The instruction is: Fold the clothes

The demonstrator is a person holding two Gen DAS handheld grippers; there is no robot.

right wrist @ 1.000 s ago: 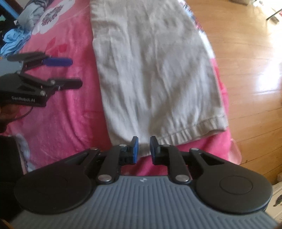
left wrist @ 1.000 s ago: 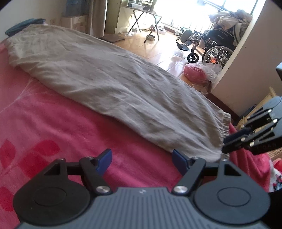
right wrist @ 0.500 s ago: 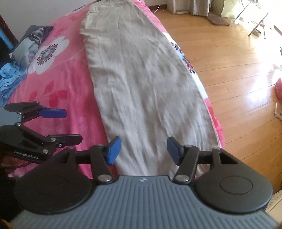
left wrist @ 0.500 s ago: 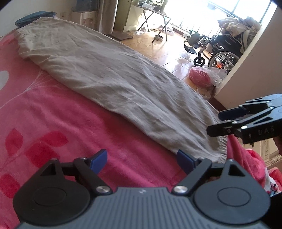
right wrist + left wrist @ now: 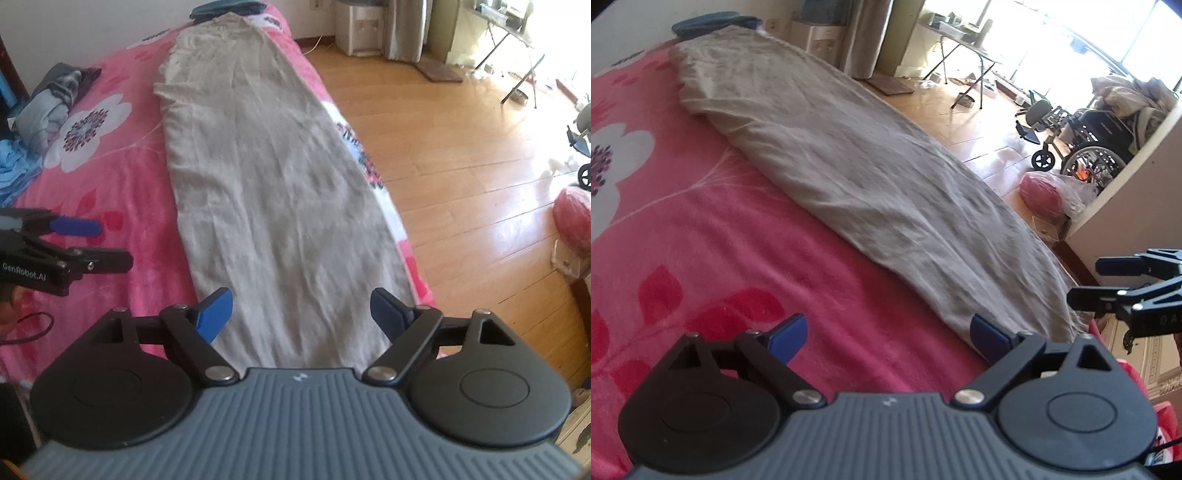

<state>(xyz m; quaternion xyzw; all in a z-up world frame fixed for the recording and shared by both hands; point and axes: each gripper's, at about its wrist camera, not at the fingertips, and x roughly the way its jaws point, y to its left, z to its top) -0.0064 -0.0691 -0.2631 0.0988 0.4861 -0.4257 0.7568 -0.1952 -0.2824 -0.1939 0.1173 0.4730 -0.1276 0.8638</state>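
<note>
Right wrist view looked down the length of a beige garment (image 5: 280, 206) laid flat on a pink floral blanket (image 5: 122, 173), its near hem straight ahead of and just below the right gripper (image 5: 301, 314). That claw's jaws were spreading apart, with cloth beneath them but nothing pinched. Off to its left hovered the left gripper (image 5: 96, 242), over bare blanket beside the garment's edge; in the left wrist view its jaws were likewise widening and empty, the near corner of the fabric just beyond its right fingertip (image 5: 988, 336).

The cloth looked thin, light and limp, wrinkled like linen, so it would likely sag and drag rather than hold shape. Best hold, I judged, was the two near hem corners, one per claw, pinching both layers so the long panel lifted evenly.
</note>
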